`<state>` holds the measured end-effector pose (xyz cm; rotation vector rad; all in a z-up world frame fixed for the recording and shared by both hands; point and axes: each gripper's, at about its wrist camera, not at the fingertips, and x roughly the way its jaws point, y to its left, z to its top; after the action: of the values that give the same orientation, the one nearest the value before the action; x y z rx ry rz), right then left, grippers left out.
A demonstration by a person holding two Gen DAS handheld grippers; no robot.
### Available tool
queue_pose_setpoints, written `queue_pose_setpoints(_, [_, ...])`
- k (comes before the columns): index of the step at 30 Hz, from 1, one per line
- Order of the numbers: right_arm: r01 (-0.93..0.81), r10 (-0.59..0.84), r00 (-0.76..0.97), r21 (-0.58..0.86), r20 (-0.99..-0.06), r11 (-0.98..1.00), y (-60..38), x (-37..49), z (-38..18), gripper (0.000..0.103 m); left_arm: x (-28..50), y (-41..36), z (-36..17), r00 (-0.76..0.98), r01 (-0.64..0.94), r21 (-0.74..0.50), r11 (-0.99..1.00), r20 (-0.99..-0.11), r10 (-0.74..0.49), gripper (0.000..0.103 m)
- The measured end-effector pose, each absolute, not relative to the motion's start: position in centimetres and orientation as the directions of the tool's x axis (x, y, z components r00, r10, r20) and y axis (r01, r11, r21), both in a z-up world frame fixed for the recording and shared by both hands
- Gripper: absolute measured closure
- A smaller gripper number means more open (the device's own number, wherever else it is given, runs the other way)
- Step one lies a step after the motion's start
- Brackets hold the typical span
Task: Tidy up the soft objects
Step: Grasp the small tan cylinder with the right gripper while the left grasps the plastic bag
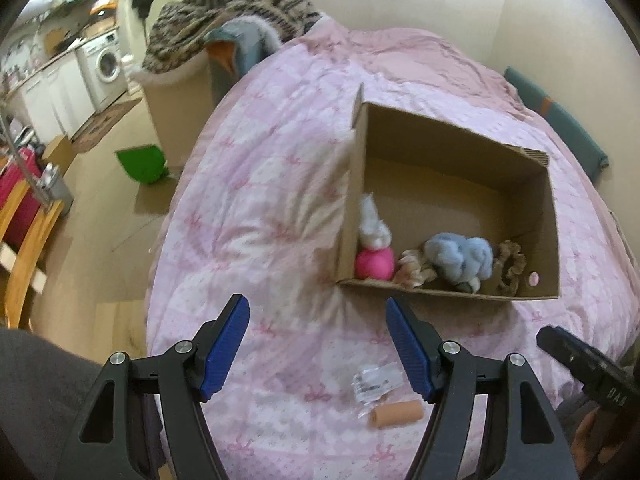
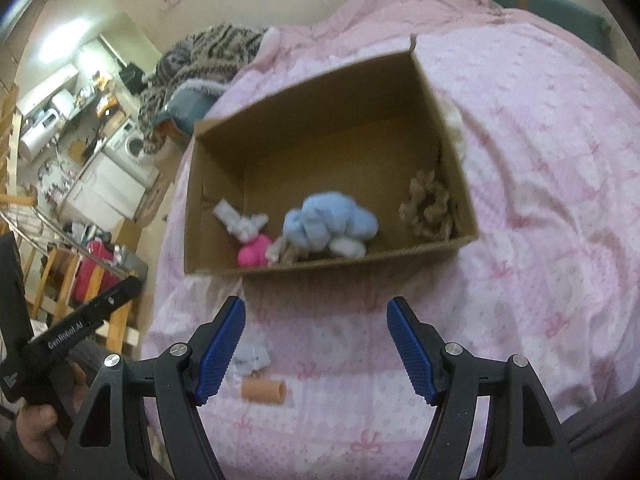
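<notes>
An open cardboard box [image 1: 460,152] [image 2: 320,100] lies on a bed with a pink quilt [image 1: 260,208] [image 2: 540,200]. Along its near wall sit a pink ball [image 1: 374,264] [image 2: 253,254], a white soft piece [image 1: 372,228] [image 2: 240,222], a light blue plush [image 1: 460,256] [image 2: 330,226], a beige scrunchie [image 1: 510,266] [image 2: 428,210] and a pale frilly piece [image 1: 412,270]. My left gripper [image 1: 318,354] hovers open over the quilt before the box, with nothing between its fingers. My right gripper [image 2: 316,354] is also open and holds nothing. A tan roll [image 1: 396,414] [image 2: 264,391] and a crumpled clear wrapper [image 1: 374,384] [image 2: 250,358] lie on the quilt near the fingers.
A striped blanket [image 1: 232,12] and a teal pillow [image 1: 560,128] lie at the bed's far end. Left of the bed are a floor with a green bag [image 1: 142,164], a washing machine [image 1: 106,66] and wooden chairs [image 1: 24,248]. A person's hand holds each gripper's handle [image 2: 36,428].
</notes>
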<state>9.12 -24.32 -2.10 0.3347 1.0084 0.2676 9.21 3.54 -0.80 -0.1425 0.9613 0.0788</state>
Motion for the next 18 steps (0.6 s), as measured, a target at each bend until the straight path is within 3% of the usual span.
queue_pose_setpoints(5, [-0.113, 0.382, 0.325, 0.365, -0.865, 0.924, -21.4, 9.6, -5.9, 0.026, 9.8, 4.6, -2.4, 0.515, -0.183, -0.074, 0.980, -0.856, 0.031, 0.035])
queue_pose_setpoints(13, [-0.222, 0.448, 0.070, 0.424, -0.891, 0.878, -14.5, 9.0, -10.8, 0.026, 10.8, 5.0, -4.0, 0.451, -0.217, -0.098, 0.971, -0.892, 0.011, 0.035])
queue_pose_setpoints(18, [-0.236, 0.405, 0.061, 0.382, -0.912, 0.894, -12.5, 9.1, -12.5, 0.037, 10.8, 5.4, -4.3, 0.439, -0.231, -0.121, 0.965, -0.898, -0.007, 0.035])
